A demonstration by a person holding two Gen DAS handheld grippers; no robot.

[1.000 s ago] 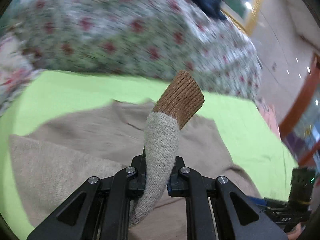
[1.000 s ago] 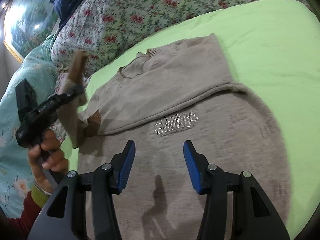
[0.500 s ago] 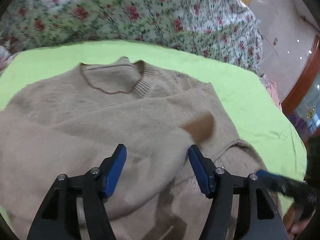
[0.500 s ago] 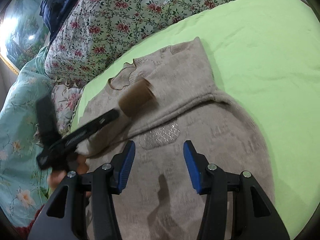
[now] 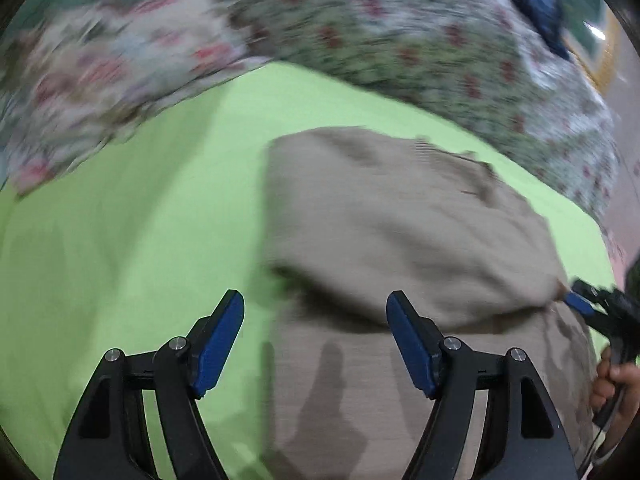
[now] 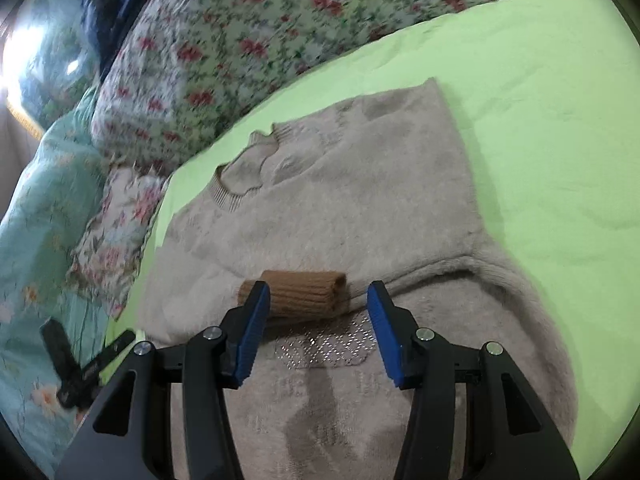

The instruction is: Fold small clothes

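Your sweater [image 6: 328, 208] lies flat on the sheet [image 6: 540, 92], collar [image 6: 240, 176] toward the quilt [image 6: 224, 40] banked behind it. One sleeve is folded across the body, and its cuff [image 6: 296, 292] rests on the chest, just ahead of your right gripper [image 6: 316, 328] (jaws apart, nothing between them). Your left gripper [image 5: 316, 340] stands over the sweater's left edge, half above bare sheet. Pillows [image 6: 48, 184] lie left of the sheet.
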